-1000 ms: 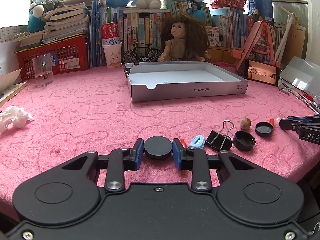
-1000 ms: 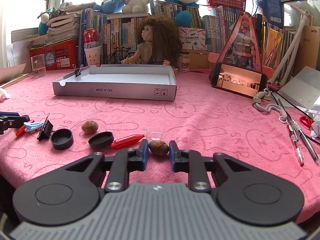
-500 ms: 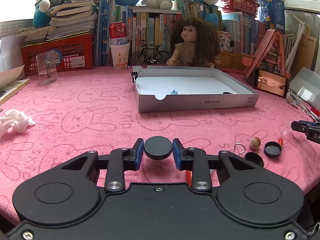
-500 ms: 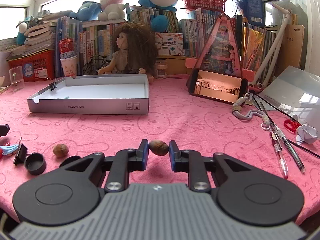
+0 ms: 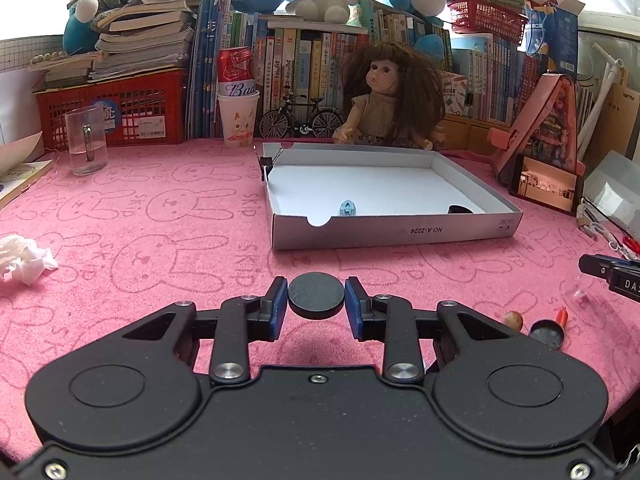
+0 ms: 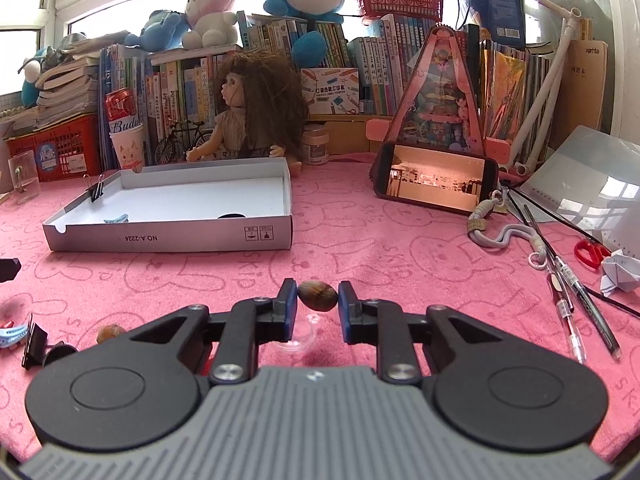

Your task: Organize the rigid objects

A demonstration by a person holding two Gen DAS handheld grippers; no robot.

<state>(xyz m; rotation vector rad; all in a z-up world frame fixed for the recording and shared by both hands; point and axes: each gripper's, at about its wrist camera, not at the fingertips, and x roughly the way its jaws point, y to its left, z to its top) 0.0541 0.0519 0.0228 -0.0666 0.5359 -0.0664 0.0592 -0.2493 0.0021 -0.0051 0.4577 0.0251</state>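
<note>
My left gripper [image 5: 316, 297] is shut on a round black cap [image 5: 316, 294], held above the pink cloth short of the white cardboard box [image 5: 400, 234]. A small blue clip [image 5: 347, 207] and a black cap [image 5: 459, 209] lie inside that box. My right gripper [image 6: 318, 296] is shut on a brown nut [image 6: 318, 296], also off the cloth. The same box [image 6: 168, 236] sits ahead and to the left in the right wrist view. A second nut [image 5: 513, 319], another black cap [image 5: 546, 332] and a red piece [image 5: 562, 315] lie on the cloth at the right.
A binder clip [image 6: 33, 345] and a blue clip [image 6: 12, 336] lie at the left edge. Pens [image 6: 568, 292], scissors [image 6: 590, 252] and a phone [image 6: 436, 184] occupy the right side. A doll [image 5: 390, 100], a glass [image 5: 86, 144], crumpled paper [image 5: 24, 258] and books ring the cloth.
Both grippers have lifted and advanced toward the box with their loads; the loose items on the cloth have dropped lower and further aside in both views.
</note>
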